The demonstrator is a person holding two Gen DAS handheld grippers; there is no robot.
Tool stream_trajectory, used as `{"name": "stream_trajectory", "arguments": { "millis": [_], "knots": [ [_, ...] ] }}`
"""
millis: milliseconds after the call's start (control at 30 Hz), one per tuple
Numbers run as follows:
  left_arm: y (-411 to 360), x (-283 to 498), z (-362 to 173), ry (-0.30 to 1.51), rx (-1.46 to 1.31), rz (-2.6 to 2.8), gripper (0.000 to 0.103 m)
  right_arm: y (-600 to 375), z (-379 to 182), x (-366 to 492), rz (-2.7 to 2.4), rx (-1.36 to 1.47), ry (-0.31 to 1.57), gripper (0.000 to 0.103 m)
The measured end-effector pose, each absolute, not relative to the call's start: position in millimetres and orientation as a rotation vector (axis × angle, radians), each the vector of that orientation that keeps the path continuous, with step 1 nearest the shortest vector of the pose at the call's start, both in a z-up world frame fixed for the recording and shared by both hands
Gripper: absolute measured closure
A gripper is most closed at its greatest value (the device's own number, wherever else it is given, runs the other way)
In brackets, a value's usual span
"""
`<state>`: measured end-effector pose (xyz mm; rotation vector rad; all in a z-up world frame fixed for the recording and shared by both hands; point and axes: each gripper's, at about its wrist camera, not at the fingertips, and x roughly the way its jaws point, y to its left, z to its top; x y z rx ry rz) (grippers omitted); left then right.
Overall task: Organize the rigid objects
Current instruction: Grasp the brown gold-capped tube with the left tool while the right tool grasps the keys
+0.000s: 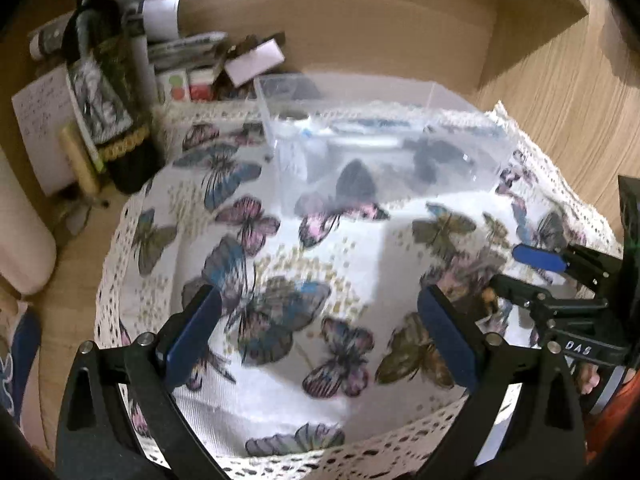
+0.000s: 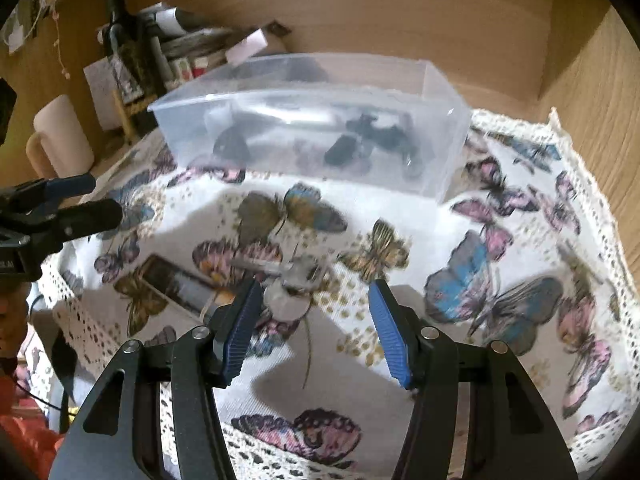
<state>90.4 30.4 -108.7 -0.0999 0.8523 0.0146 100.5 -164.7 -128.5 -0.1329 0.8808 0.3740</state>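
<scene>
Both tongs, left (image 1: 320, 316) and right (image 2: 314, 300), gape; grey object (image 2: 290, 284) touches right's fingertips.

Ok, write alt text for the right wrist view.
The right tool, open and holding nothing, hovers over a butterfly-print tablecloth just short of a small grey metallic object and a dark flat rectangular item. Behind them stands a clear plastic box with dark items inside; the left tool enters at the left edge.
</scene>
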Motion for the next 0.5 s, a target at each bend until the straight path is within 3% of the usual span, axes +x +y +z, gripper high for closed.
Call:
{"name": "stream_trajectory", "arguments": {
  "millis": [67,233,500],
  "knots": [
    [31.2,87.2,-114.8,0.863,-0.097,0.027,0.003,-159.0,-130.4,99.5,0.375,-0.16,0.875,0.054],
    [29.2,84.0,-120.3,0.878,-0.095,0.023,0.003,-151.0,-133.2,97.2,0.399,-0.184,0.856,0.08],
    [-3.5,83.7,-122.6,0.901,-0.083,-0.064,0.003,-162.8,-129.5,84.4,0.328,-0.16,0.801,0.081]
  ]
}}
